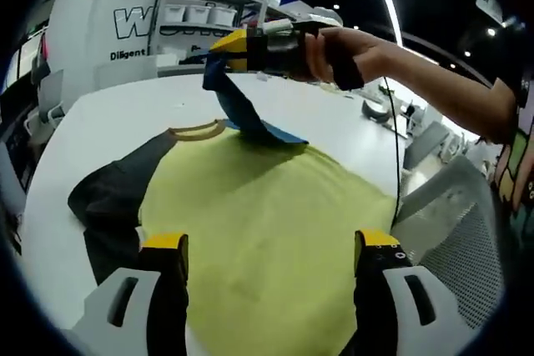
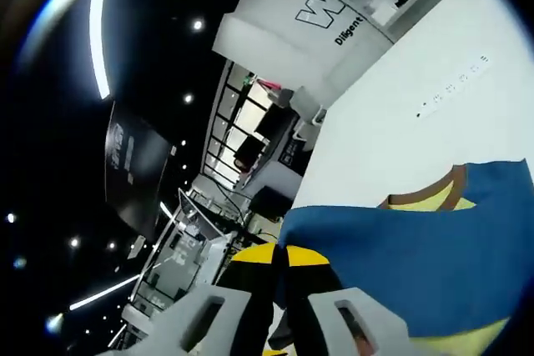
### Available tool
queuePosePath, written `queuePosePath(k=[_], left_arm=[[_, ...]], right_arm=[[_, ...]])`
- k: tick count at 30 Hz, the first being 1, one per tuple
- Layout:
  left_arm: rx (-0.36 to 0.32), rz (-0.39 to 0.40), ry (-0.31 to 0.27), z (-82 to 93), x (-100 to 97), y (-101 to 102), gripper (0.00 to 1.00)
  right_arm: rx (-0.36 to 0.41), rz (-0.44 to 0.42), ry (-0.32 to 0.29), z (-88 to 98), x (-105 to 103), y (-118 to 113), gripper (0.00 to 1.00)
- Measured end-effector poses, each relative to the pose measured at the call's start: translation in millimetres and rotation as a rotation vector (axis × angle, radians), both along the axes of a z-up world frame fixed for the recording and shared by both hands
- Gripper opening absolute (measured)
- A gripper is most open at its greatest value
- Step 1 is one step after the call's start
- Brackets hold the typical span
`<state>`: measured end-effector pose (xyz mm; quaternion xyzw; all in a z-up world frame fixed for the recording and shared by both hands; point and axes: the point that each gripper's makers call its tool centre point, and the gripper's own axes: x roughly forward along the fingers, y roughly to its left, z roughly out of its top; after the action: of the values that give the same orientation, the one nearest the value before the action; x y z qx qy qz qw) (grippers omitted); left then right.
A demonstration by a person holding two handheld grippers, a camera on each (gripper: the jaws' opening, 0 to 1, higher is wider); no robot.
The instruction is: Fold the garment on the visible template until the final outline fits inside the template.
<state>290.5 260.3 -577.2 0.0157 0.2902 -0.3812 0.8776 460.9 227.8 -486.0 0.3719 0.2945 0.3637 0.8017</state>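
Yellow shirt (image 1: 267,231) lies flat on white table (image 1: 108,118), black sleeve (image 1: 108,193) spread at one side, brown collar (image 1: 198,129) at far end. Blue sleeve (image 1: 238,110) lifted off table, pinched in right gripper (image 1: 219,46), jaws pressed together on cloth. Left gripper (image 1: 267,252) hovers over shirt, jaws spread. Hand (image 1: 334,56) holds right gripper. Shelves (image 1: 196,14) behind table.

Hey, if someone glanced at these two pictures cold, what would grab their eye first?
Probably the big yellow-green shirt spread over the white table, with its dark sleeve out to one side. Next, the right tongs, held in a person's hand above the far end, lifting the blue sleeve off the cloth. The left tongs stand open over the near part.
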Motion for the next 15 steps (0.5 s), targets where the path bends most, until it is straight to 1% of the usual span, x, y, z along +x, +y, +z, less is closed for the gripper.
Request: queuePosePath(k=[5, 12, 14, 15], left_arm=[[0.004, 0.004, 0.005, -0.9, 0.5, 1.4, 0.74], [0.011, 0.011, 0.013, -2.7, 0.5, 3.7, 0.75], [0.014, 0.009, 0.01, -3.4, 0.6, 5.2, 0.74], [0.014, 0.016, 0.013, -3.6, 1.3, 6.6, 0.75]], right_arm=[[-0.037, 0.027, 0.031, -19.7, 1.3, 14.3, 0.0], [-0.084, 0.045, 0.067, -41.7, 4.3, 28.9, 0.0], [-0.164, 0.047, 0.044, -55.3, 9.0, 31.5, 0.0], [-0.182, 0.054, 0.048, -61.1, 9.6, 35.6, 0.0]])
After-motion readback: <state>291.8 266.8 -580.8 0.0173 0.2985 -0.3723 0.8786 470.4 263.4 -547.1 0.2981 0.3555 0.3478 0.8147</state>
